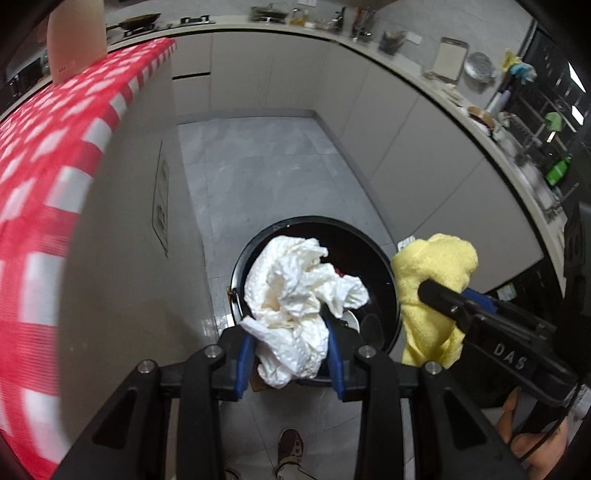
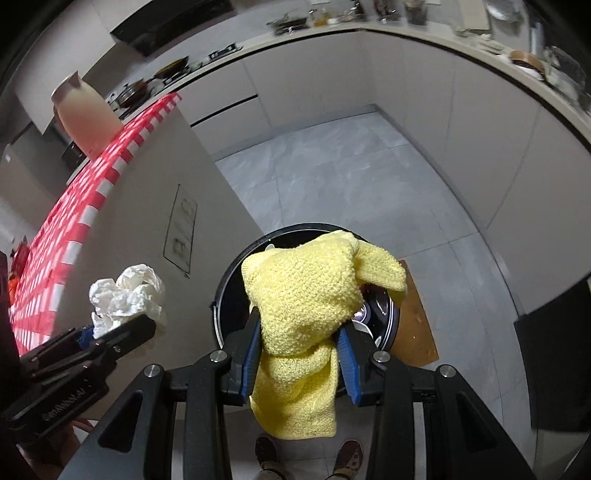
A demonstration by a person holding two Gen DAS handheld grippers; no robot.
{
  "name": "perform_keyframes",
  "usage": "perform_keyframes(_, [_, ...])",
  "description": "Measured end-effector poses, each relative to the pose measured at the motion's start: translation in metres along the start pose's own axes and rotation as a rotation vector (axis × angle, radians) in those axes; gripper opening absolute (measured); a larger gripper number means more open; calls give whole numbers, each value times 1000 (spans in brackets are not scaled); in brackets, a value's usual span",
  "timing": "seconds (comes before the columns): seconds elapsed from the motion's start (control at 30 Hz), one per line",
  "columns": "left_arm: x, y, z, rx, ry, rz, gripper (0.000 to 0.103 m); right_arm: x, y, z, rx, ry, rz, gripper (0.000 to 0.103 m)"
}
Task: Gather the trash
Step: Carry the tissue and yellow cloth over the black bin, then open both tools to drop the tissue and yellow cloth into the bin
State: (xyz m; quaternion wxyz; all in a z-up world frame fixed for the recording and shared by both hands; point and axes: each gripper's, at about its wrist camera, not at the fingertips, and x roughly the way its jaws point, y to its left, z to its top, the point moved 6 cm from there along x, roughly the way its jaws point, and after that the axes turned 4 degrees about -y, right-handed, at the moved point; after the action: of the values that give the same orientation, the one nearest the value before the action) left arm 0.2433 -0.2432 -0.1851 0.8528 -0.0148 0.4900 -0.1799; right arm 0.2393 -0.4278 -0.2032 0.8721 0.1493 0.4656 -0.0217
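Black bin (image 1: 384, 266), landmark, is standing on the floor. Left hand-held gripper (image 1: 291, 354) is clamping white crumpled paper (image 1: 295, 295) directly over its mouth. Right hand-held gripper (image 2: 301, 354) is pinching a yellow cloth (image 2: 306, 295), hanging over the bin's rim.

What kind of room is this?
Most likely a home kitchen. A long countertop curves round the room with a frying pan on a stove at the far end, pale cabinets run underneath, and a black bin stands on the tiled floor.
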Motion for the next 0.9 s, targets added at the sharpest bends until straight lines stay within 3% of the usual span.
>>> perform_keyframes(0.17, [25,-11,1,-17,9,39,40,28,-14,15,-34,30,55,53])
perform_keyframes(0.23, [35,-9,-1,-26,7,64,42,41,-18,21,-59,29,75,70])
perform_keyframes(0.37, [69,-6,-3,-49,37,93,68,53,-36,32,-80,-3,8,71])
perform_keyframes(0.47, [82,-7,0,-74,48,115,68,25,-51,40,-71,-105,-6,71])
perform_keyframes(0.7, [47,-23,22,-77,-29,125,68,6,-61,25,-67,-63,21,71])
perform_keyframes(0.9, [-2,-32,23,-45,-79,128,68,6,-50,0,-40,41,52,71])
